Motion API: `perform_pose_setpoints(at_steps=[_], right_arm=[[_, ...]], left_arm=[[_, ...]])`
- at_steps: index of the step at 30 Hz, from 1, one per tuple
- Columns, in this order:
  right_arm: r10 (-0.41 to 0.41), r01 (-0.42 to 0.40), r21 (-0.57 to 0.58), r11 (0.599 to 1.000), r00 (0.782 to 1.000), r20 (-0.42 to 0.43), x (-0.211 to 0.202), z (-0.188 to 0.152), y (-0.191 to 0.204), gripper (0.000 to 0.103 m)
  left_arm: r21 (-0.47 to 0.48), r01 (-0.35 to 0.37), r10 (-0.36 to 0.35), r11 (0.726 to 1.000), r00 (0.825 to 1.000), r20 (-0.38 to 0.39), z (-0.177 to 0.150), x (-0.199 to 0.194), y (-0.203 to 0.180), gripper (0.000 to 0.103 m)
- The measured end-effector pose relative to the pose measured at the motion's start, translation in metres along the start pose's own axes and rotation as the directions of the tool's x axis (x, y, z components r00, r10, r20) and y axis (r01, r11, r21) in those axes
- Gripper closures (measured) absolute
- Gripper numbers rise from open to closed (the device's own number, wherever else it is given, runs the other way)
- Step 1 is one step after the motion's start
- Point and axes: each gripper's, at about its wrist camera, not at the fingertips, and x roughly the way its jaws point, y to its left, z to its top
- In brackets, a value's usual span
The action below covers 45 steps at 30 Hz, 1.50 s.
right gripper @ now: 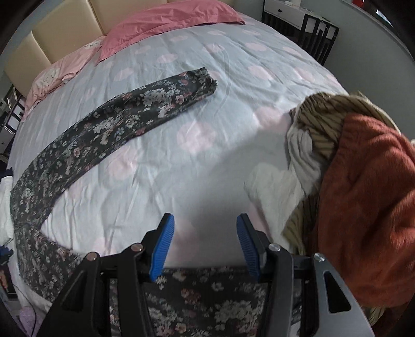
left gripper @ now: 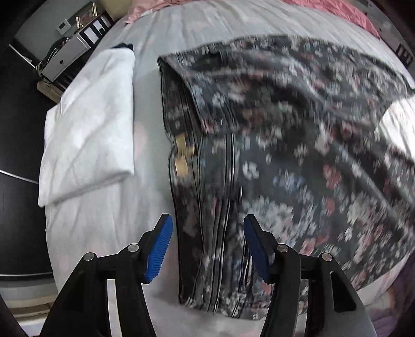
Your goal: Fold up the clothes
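A dark floral garment (left gripper: pixel 285 160) lies spread on the bed, with a striped waistband edge and a tan tag at its left side. My left gripper (left gripper: pixel 207 246) is open just above that waistband edge, blue pads apart on either side of it. In the right wrist view the garment's legs (right gripper: pixel 103 129) stretch in a curve across the bed, one leg end at the far middle and another part under the gripper. My right gripper (right gripper: pixel 205 243) is open and empty above the bedsheet.
A folded white garment (left gripper: pixel 88 124) lies left of the floral one. A pile of clothes with a rust-orange sweater (right gripper: pixel 368 202) and tan ribbed knit (right gripper: pixel 324 116) sits at the right. Pink pillows (right gripper: pixel 166 23) at the headboard. A nightstand (left gripper: pixel 64 59) stands beside the bed.
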Motion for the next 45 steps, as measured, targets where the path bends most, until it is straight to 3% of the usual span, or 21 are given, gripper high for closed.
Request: perform_pose_setpoints(at_steps=[5,13,15,17,18,19,27,29,37,40,42,45], right_arm=[[0.138,-0.136,0.051,0.989,0.990,-0.040,-0.003,-0.054,0.015,0.054],[0.258,-0.258,0.000,0.966,0.966,0.030,0.005,-0.127,0.079,0.054],[0.273,-0.273,-0.011,0.962,0.960,0.059,0.008,-0.139,0.088,0.054],[0.292,-0.291,-0.015,0.956,0.954,0.070,0.011,-0.148,0.094,0.054],[0.297,-0.297,-0.013,0.955,0.952,0.076,0.012,-0.150,0.094,0.054],[0.300,-0.300,-0.009,0.954,0.951,0.082,0.013,-0.150,0.093,0.054],[0.387,-0.398,0.105,0.911,0.915,0.113,0.020,-0.148,0.070,0.054],[0.415,-0.428,0.115,0.896,0.902,0.123,0.019,-0.148,0.071,0.054],[0.422,-0.435,0.120,0.892,0.899,0.121,0.022,-0.148,0.072,0.054],[0.425,-0.438,0.128,0.890,0.898,0.117,0.024,-0.149,0.070,0.054],[0.426,-0.439,0.134,0.888,0.897,0.115,0.024,-0.149,0.069,0.054],[0.419,-0.433,0.142,0.890,0.900,0.121,0.023,-0.150,0.069,0.054]], left_arm=[[-0.059,0.026,-0.029,0.998,0.999,-0.034,-0.022,0.016,0.002,0.044],[-0.155,0.079,-0.080,0.985,0.997,-0.003,-0.040,0.018,0.007,0.045],[-0.164,0.097,-0.096,0.982,0.995,0.014,-0.044,0.016,0.005,0.068],[-0.170,0.108,-0.105,0.979,0.994,0.029,-0.048,0.013,0.003,0.073],[-0.157,0.078,-0.075,0.984,0.997,0.029,-0.050,0.011,0.000,0.088],[-0.148,0.052,-0.049,0.988,0.998,0.029,-0.051,0.009,-0.002,0.094],[-0.153,0.079,-0.065,0.985,0.993,0.096,-0.064,-0.046,0.010,0.098],[-0.137,0.068,-0.057,0.988,0.995,0.083,-0.056,-0.052,0.015,0.099],[-0.133,-0.039,0.032,0.990,0.998,-0.049,-0.053,-0.013,0.023,0.099],[-0.130,-0.080,0.068,0.988,0.993,-0.094,-0.052,0.004,0.021,0.099],[-0.123,-0.156,0.138,0.980,0.981,-0.139,-0.052,0.013,0.022,0.099],[-0.150,-0.122,0.108,0.981,0.989,-0.099,-0.055,0.009,0.029,0.098]])
